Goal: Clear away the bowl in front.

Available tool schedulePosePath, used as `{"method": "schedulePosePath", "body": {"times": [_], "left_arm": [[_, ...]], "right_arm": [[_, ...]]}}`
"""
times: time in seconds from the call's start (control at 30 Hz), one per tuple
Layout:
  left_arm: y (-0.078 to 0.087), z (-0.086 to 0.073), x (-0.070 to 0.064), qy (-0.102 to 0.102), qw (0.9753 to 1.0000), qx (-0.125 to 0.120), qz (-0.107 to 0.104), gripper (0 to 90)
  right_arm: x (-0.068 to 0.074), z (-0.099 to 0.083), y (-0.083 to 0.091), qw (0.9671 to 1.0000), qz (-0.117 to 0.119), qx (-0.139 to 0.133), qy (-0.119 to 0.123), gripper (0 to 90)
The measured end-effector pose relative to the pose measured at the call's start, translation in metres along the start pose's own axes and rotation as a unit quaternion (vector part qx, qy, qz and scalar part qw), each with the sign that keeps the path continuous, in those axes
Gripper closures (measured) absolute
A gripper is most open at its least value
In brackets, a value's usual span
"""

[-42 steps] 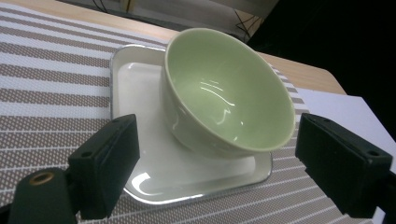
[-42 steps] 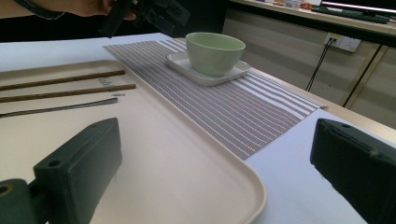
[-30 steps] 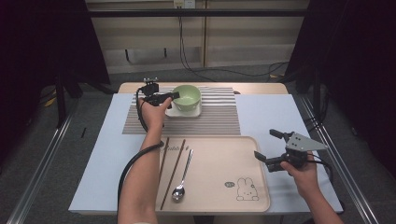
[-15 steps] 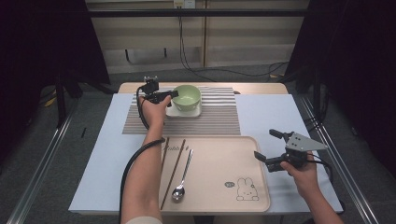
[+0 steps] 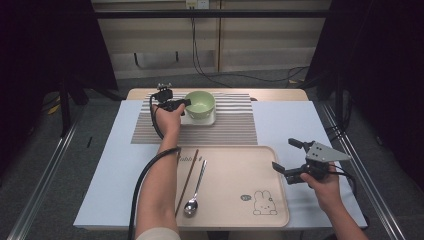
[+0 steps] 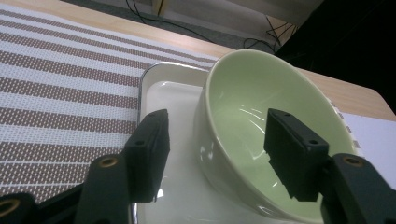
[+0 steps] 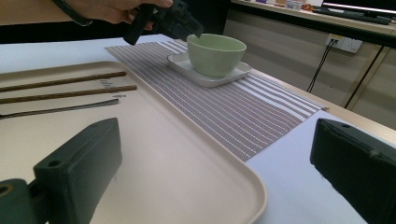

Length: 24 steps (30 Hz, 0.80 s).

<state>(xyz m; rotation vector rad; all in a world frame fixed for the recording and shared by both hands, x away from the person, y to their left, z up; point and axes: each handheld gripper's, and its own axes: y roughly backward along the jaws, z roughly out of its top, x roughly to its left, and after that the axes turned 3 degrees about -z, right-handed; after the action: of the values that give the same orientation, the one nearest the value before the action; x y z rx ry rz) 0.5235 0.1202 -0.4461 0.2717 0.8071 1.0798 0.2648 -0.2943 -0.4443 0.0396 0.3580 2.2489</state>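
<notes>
Left gripper (image 5: 182, 103): jaws spread, straddling green bowl (image 6: 261, 126) rim, unclamped.
Bowl: on white dish (image 6: 173, 116), striped mat's (image 5: 235, 125) far edge.
Right gripper (image 5: 292, 162): jaws apart, empty, above tray's (image 5: 240, 170) right edge.

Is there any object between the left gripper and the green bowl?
No. The left gripper is open with its jaws astride the near rim of the green bowl, which sits on the white dish; nothing visible stands between.

A lab-style recording room set up as a dining place: black curtains (image 5: 45, 45) hang at both sides, metal rails (image 5: 35, 190) run along the grey floor, loose cables (image 5: 200, 55) trail from a wall socket (image 5: 196, 4) at the far side, and the table (image 5: 300, 125) stands alone in the middle.
</notes>
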Motion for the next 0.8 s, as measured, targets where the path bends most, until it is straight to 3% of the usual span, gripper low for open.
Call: {"method": "schedulePosePath", "body": {"times": [0.23, 0.57, 0.73, 0.8], "left_arm": [[-0.004, -0.001, 0.001, 0.023, 0.9997, 0.005, -0.002, 50.8], [-0.009, -0.005, 0.001, 0.026, 0.9995, 0.017, 0.009, 56.9], [-0.010, -0.006, 0.000, 0.046, 0.9987, 0.021, 0.001, 60.1], [-0.011, -0.006, -0.002, 0.041, 0.9989, 0.022, 0.003, 61.8]], "right_arm": [[-0.001, 0.000, -0.001, 1.0000, 0.002, -0.001, 0.006, 1.7], [-0.001, 0.000, -0.001, 1.0000, 0.002, 0.000, 0.006, 1.7], [-0.001, 0.000, -0.001, 1.0000, 0.004, 0.001, 0.008, 1.7], [-0.001, 0.000, -0.001, 1.0000, 0.005, 0.001, 0.008, 1.7]]}}
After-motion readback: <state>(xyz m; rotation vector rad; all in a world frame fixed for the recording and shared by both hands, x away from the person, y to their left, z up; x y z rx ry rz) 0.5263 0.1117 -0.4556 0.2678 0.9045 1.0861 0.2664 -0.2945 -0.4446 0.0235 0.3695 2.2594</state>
